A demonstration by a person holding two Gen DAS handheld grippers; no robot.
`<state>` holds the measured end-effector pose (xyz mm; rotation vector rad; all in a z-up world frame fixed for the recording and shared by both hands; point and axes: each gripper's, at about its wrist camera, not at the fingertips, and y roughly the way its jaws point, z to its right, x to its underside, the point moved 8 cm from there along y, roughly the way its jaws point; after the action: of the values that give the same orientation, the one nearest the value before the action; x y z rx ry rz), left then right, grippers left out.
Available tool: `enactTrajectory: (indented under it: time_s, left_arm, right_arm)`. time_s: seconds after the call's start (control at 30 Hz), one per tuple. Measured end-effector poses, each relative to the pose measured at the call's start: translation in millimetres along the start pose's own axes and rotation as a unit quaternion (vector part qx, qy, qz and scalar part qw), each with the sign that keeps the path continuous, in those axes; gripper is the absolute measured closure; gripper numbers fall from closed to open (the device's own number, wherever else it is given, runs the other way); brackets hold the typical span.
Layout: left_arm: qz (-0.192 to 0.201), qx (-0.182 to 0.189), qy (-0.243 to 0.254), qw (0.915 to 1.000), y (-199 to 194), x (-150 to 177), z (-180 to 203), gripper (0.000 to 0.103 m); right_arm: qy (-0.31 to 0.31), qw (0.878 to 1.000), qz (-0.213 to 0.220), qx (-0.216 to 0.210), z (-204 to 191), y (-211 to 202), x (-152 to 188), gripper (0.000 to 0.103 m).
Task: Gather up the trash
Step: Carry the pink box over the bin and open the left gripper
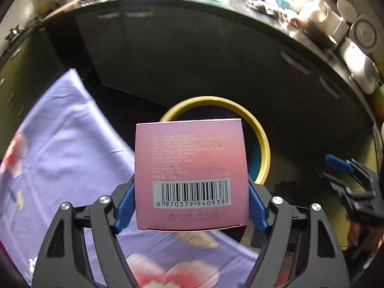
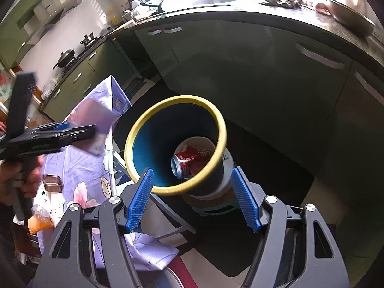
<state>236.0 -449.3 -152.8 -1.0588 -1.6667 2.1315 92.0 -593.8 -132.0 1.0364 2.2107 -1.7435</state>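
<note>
My left gripper (image 1: 190,206) is shut on a pink box (image 1: 190,175) with a barcode and holds it in the air just short of the bin (image 1: 264,148), a blue bin with a yellow rim. In the right wrist view the bin (image 2: 134,134) holds a red drink can (image 2: 189,162) and a paper cup. My right gripper (image 2: 194,201) is open and empty, hovering near the bin's rim. The left gripper (image 2: 60,132) shows blurred at the left of the right wrist view, and the right gripper (image 1: 348,175) shows at the right of the left wrist view.
A table with a purple flowered cloth (image 1: 60,144) stands left of the bin; on it lie a brown tray (image 2: 51,182) and plastic wrappers (image 2: 45,213). Green kitchen cabinets (image 2: 264,72) and a dark cluttered counter (image 2: 240,12) with a sink lie behind. A dark mat covers the floor.
</note>
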Motion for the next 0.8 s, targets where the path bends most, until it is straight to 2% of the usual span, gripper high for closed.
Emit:
enactTrajectory:
  time_s: [0.17,0.3,0.5,0.67,0.8]
  left_arm:
    - [-0.024,0.004,0.009,0.9997,45,-12,24,0.028]
    - [-0.015,0.004,0.008,0.9998,43,-13,21,0.028]
    - [0.017,0.026,0.002,0.9995,-8,-5,1,0.023]
    - [0.074,0.035,-0.006,0.9966,-70,14,-27,0.02]
    - [0.114,0.035,-0.03,0.9924,-123,46,-65,0.018]
  right_arm:
    - [0.011,1.0,0.0,0.001,11,-6,7,0.034]
    - [0.009,1.0,0.003,0.001,9,-9,7,0.034]
    - [-0.002,1.0,-0.001,-0.004,-7,-5,8,0.034]
    - [-0.02,1.0,-0.013,-0.009,-26,3,13,0.034]
    - [-0.048,0.999,-0.023,-0.009,-50,8,15,0.033]
